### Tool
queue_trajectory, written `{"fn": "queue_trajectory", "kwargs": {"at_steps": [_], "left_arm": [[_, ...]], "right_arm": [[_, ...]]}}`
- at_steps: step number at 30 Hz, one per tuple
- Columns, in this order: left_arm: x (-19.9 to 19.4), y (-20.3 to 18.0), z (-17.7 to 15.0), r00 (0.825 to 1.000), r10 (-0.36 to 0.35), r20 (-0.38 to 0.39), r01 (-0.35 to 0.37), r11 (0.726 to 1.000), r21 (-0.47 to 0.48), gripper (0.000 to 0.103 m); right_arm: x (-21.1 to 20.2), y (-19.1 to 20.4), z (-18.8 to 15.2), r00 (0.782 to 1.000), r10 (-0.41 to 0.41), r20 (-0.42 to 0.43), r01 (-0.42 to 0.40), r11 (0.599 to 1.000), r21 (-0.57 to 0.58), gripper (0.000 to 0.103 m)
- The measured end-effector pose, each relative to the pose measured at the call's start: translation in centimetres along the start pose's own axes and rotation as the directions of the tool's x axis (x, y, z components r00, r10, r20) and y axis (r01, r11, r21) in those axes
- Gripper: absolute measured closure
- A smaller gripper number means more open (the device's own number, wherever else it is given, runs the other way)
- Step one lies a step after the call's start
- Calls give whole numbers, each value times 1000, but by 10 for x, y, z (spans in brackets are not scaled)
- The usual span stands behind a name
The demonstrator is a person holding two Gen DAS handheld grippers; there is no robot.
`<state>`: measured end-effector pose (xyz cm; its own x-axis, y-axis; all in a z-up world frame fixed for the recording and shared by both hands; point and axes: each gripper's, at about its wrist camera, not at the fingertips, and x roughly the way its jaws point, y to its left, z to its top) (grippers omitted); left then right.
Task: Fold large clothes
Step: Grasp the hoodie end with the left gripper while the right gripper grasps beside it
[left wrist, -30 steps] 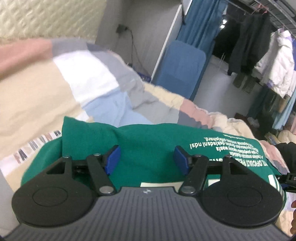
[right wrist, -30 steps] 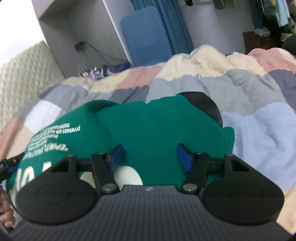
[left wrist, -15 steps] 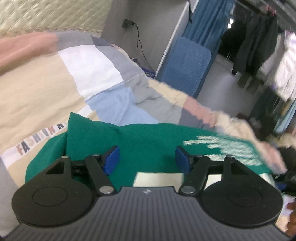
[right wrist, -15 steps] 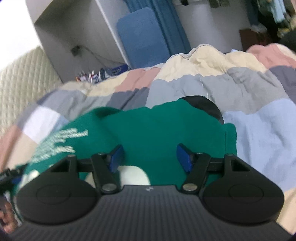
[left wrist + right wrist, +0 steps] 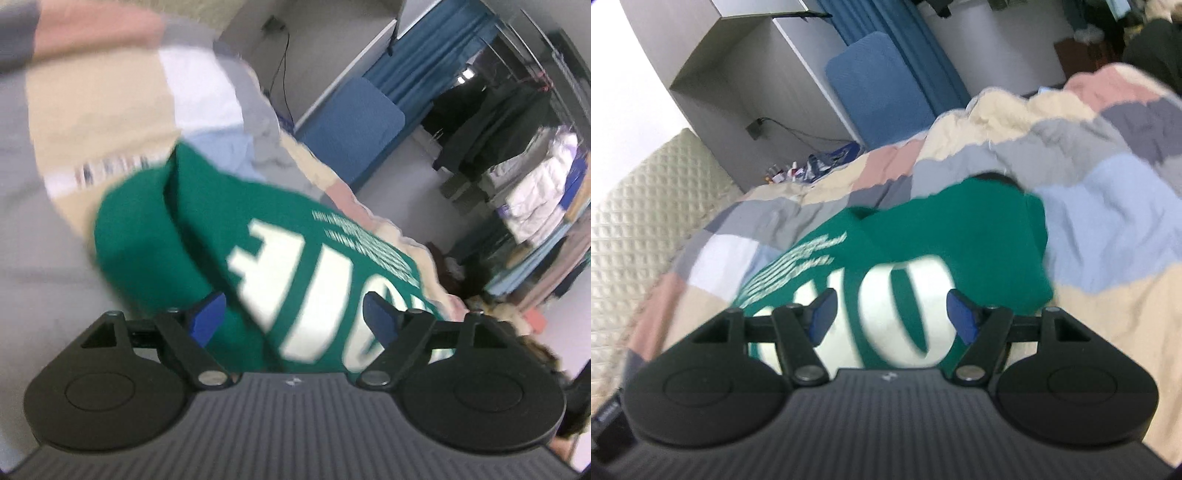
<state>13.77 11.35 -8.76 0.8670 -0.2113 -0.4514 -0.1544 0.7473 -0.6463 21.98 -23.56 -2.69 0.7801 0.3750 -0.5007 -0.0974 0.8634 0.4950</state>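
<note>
A green sweatshirt [image 5: 207, 236] with large white letters lies folded on a patchwork quilt [image 5: 110, 122]. It also shows in the right wrist view [image 5: 953, 236], with a dark collar patch at its far end. My left gripper [image 5: 293, 314] is open and empty, above the near edge of the sweatshirt. My right gripper [image 5: 890, 310] is open and empty, above the sweatshirt's white letters. Both views are motion-blurred.
The quilt [image 5: 1089, 206] covers a bed with a padded cream headboard [image 5: 639, 206]. A blue board [image 5: 882, 85] leans on the wall beside blue curtains. Clothes hang on a rack [image 5: 517, 147] to the right of the bed.
Both grippers have pulled back and tilted; the sweatshirt's large white letters have come into view between the fingers. The left view has rolled sharply. Both grippers stay open.
</note>
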Motion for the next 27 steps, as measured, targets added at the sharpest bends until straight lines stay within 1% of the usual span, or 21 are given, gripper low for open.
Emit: {"fn": "queue_trajectory", "kwargs": {"at_steps": [1, 2, 4, 7, 9, 10, 11, 12, 13, 14, 17, 19, 21, 22, 24, 25, 27], "left_arm": [[0, 3, -5, 1000, -18, -18, 17, 999, -31, 16], [2, 6, -10, 999, -30, -44, 27, 998, -65, 12], [14, 21, -14, 992, -55, -117, 34, 983, -180, 12], [30, 42, -18, 984, -88, -157, 34, 948, -316, 11], [39, 53, -20, 979, -121, -162, 53, 925, -375, 9], [45, 58, -21, 975, -137, -173, 56, 913, -404, 9], [49, 64, -22, 973, -141, -181, 47, 894, -445, 9], [52, 71, -24, 973, -150, -176, 42, 863, -503, 9], [56, 77, -24, 972, -161, -170, 46, 844, -535, 9], [59, 81, -24, 973, -167, -160, 51, 830, -555, 9], [68, 92, -21, 980, -163, -113, 68, 810, -583, 9], [78, 99, -21, 981, -172, -93, 82, 794, -602, 9], [88, 103, -18, 976, -199, -87, 106, 784, -611, 8], [92, 103, -17, 974, -211, -84, 118, 784, -609, 8], [98, 101, -13, 971, -227, -77, 140, 795, -590, 8], [100, 101, -11, 969, -236, -67, 152, 792, -592, 8], [102, 104, -10, 962, -270, -31, 196, 766, -612, 9]], "right_arm": [[-2, 1, -5, 1000, 11, -13, -11, 1000, 11, 34], [-2, 1, -10, 999, 24, -29, -23, 999, 30, 28], [-2, -3, -21, 998, 40, -58, -35, 995, 91, 22], [6, -10, -33, 993, 41, -112, -23, 988, 153, 22], [12, -16, -37, 991, 38, -129, -12, 980, 198, 22], [16, -18, -38, 990, 43, -137, -11, 974, 228, 18], [20, -23, -39, 988, 56, -141, -17, 964, 264, 12], [25, -28, -41, 988, 67, -139, -22, 952, 306, 10], [30, -34, -41, 987, 70, -143, -18, 941, 339, 11], [35, -38, -42, 986, 74, -147, -15, 929, 369, 11], [52, -52, -42, 988, 84, -130, -18, 896, 444, 10], [61, -58, -40, 989, 98, -107, -36, 878, 478, 10], [72, -62, -37, 989, 124, -86, -65, 865, 498, 10], [77, -63, -35, 988, 132, -82, -73, 861, 503, 10], [86, -65, -34, 989, 135, -59, -84, 849, 521, 8], [90, -66, -34, 989, 139, -45, -93, 838, 537, 7], [95, -67, -30, 988, 154, -2, -125, 812, 571, 7]]}}
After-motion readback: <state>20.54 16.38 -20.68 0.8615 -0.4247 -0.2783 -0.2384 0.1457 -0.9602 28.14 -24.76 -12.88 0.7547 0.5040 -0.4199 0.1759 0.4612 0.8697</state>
